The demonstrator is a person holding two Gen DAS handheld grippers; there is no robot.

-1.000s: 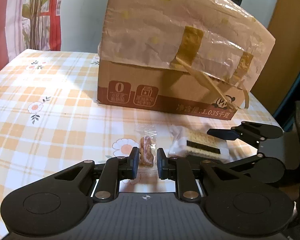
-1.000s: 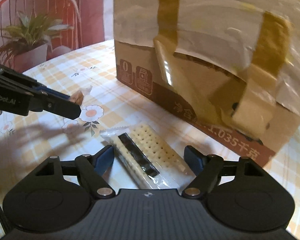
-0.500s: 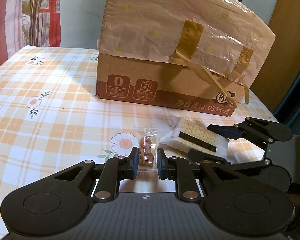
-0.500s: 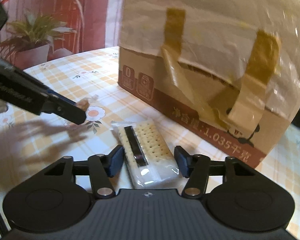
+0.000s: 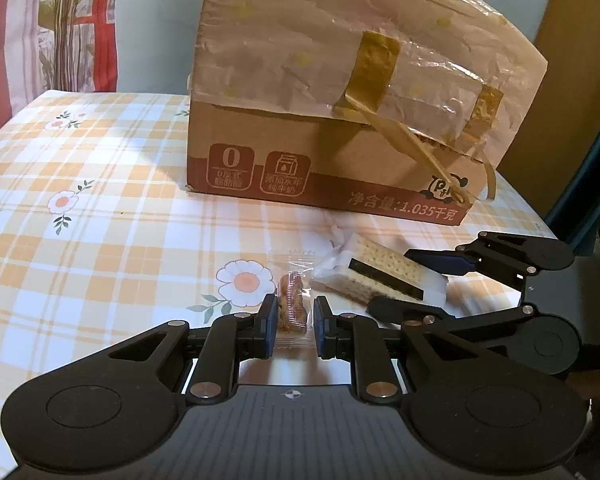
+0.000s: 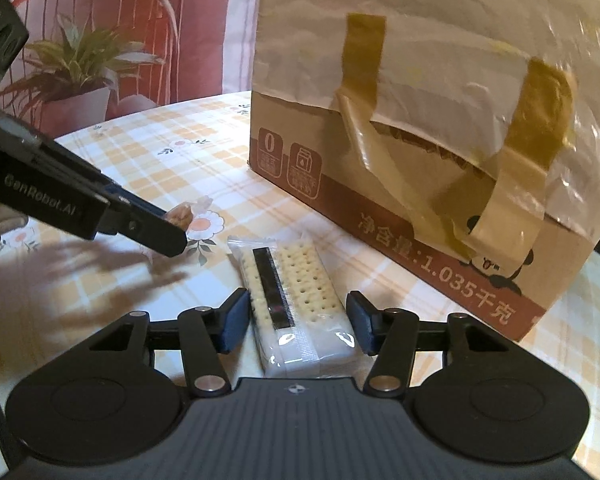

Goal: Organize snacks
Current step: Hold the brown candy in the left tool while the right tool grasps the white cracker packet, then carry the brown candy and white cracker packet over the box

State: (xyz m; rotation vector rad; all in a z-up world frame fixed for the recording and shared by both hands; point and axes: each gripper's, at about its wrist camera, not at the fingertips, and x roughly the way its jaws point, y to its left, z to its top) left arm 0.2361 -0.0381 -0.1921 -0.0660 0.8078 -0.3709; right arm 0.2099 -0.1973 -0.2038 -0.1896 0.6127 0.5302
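While two wrapped snacks show on the orange-and-white checked tablecloth point(image 5: 100, 240), each sits between a gripper's fingers: the small brown cookie in clear crinkled film point(image 5: 291, 309) is clamped upright in the left gripper point(image 5: 294, 330), apparently raised off the cloth, and the flat rectangular pack of pale dotted crackers with a black stripe point(image 6: 296, 304) lies between the parted fingers of the right gripper point(image 6: 295, 322), neither pad clearly touching. One brown cardboard box draped in wrinkled plastic and yellowed tape point(image 5: 340, 120) stands just beyond. A potted plant point(image 6: 80, 68) sits far left.
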